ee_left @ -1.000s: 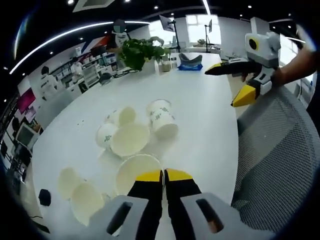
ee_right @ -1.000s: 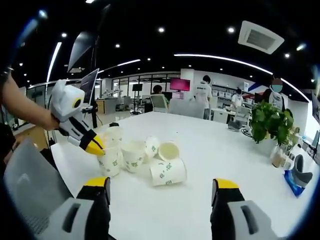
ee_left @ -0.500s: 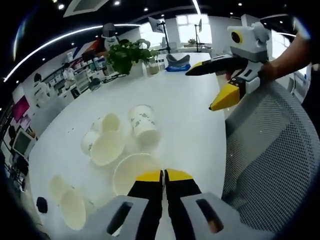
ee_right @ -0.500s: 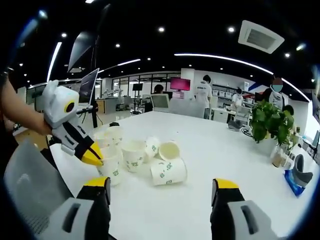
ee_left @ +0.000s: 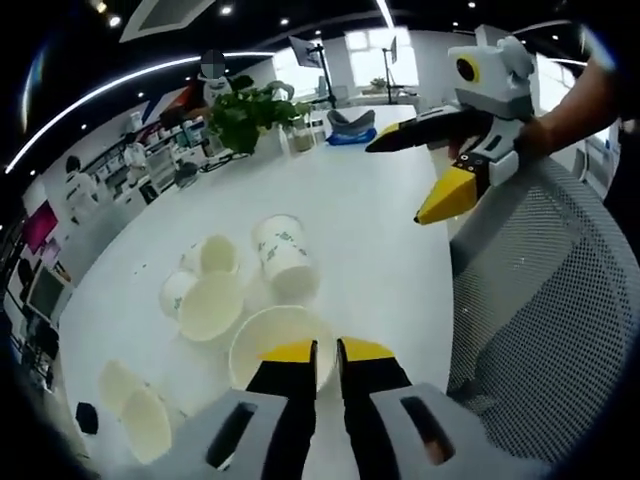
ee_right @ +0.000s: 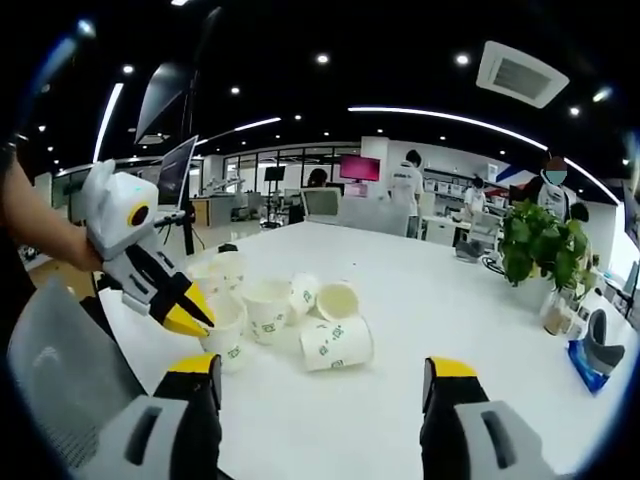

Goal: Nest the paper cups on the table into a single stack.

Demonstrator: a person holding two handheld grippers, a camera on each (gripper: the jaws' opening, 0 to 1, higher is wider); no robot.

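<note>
- The left hand-held gripper has its yellow-tipped jaws a narrow slit apart, poised at the near rim of an upright paper cup; whether the tips touch or pinch the rim cannot be told.
- In the right gripper view the same left hand-held gripper comes in from the left, held in a person's hand, its yellow tips at the rim of the nearest cup.
- The right hand-held gripper stands wide open, its two jaws far apart with nothing between them, well short of the cups.
- In the left gripper view that right hand-held gripper hangs above the surface's far side, jaws spread, one dark tip and one yellow.
- The paper cups sit loose in a cluster on the white surface, none visibly nested.
- Beyond the nearest cup stand two more upright cups and.
- One cup lies on its side, with two more tipped cups behind it, and.
- In the left gripper view two further cups sit apart at the lower left.
- A grey mesh chair stands just beside the surface.
- A potted plant stands at the surface's far end, with a blue object near it.
- People stand in the office behind.
</note>
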